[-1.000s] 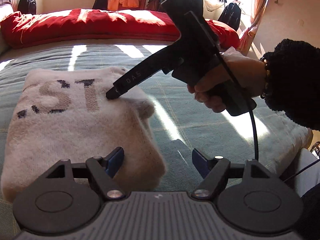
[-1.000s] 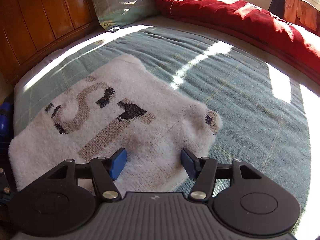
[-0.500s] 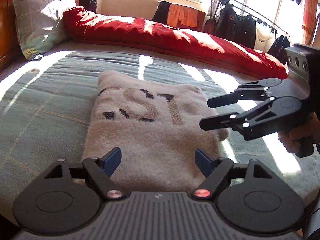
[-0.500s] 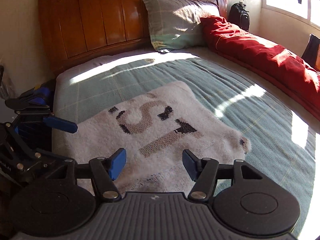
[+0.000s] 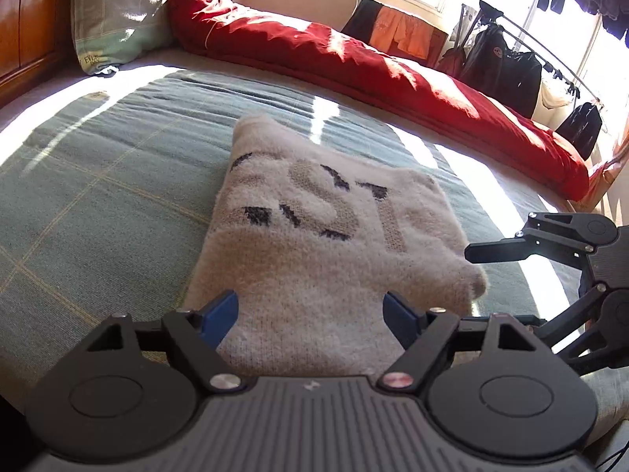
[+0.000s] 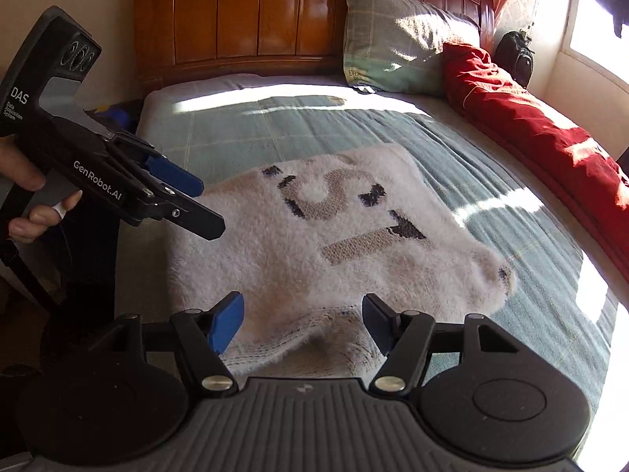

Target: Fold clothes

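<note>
Both grippers [image 5: 310, 314] [image 6: 302, 320] back; headboard [image 6: 275, 11] right-view only.

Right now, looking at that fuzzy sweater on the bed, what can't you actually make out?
- Sweater: its near edge is hidden behind the left tongs in the left view; the layers folded underneath are unseen.
- Its lettering: only "ST" reads; the rest is broken off at the fold.
- Right tongs: seen from the left, cut off by the frame edge.
- Pillow label: too small to read.

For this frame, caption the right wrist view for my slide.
Folded sweater on the bed, both open grippers empty.
</note>
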A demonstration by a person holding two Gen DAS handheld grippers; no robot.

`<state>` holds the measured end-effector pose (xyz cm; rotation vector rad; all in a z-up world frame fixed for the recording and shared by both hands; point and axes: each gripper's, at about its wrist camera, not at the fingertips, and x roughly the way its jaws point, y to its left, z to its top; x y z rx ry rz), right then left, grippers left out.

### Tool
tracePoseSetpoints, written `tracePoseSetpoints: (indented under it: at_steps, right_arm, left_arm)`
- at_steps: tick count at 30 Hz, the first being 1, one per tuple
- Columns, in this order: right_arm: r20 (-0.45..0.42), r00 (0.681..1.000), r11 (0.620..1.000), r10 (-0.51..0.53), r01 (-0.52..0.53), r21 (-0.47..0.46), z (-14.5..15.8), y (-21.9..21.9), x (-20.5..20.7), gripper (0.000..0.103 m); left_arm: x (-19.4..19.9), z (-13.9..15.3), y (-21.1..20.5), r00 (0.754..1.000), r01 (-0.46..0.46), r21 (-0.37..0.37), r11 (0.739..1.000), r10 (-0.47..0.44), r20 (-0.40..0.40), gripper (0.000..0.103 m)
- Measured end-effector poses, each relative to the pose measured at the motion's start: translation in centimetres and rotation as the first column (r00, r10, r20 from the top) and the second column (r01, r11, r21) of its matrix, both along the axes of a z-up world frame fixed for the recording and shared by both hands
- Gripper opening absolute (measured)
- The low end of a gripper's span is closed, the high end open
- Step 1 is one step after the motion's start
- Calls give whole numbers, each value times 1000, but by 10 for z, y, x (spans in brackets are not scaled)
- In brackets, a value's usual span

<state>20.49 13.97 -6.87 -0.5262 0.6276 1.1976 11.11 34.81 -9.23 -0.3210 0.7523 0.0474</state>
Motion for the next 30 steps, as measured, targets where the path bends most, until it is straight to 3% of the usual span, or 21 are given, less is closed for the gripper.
tracePoseSetpoints:
  at_steps: [11, 16, 21, 30]
  right_arm:
    - [15, 1000, 998, 1, 0, -56, -21, 2, -18, 81]
    - [-53, 998, 999, -39, 37, -37, -24, -4, -8, 81]
    - [-57, 997, 998, -50, 49, -34, -25, -4, -10, 81]
    - [-80, 995, 998, -59, 57, -23, -22, -6, -7, 81]
  left_arm:
    - [16, -15, -9, 996, -14, 65, 998, 20, -90, 81]
    - [21, 9, -12, 1000, 7, 74, 997, -5, -28, 81]
    - [52, 25, -16, 999, 45, 109, 993, -46, 9, 81]
    - [96, -9, -13, 996, 34, 90, 995, -26, -83, 81]
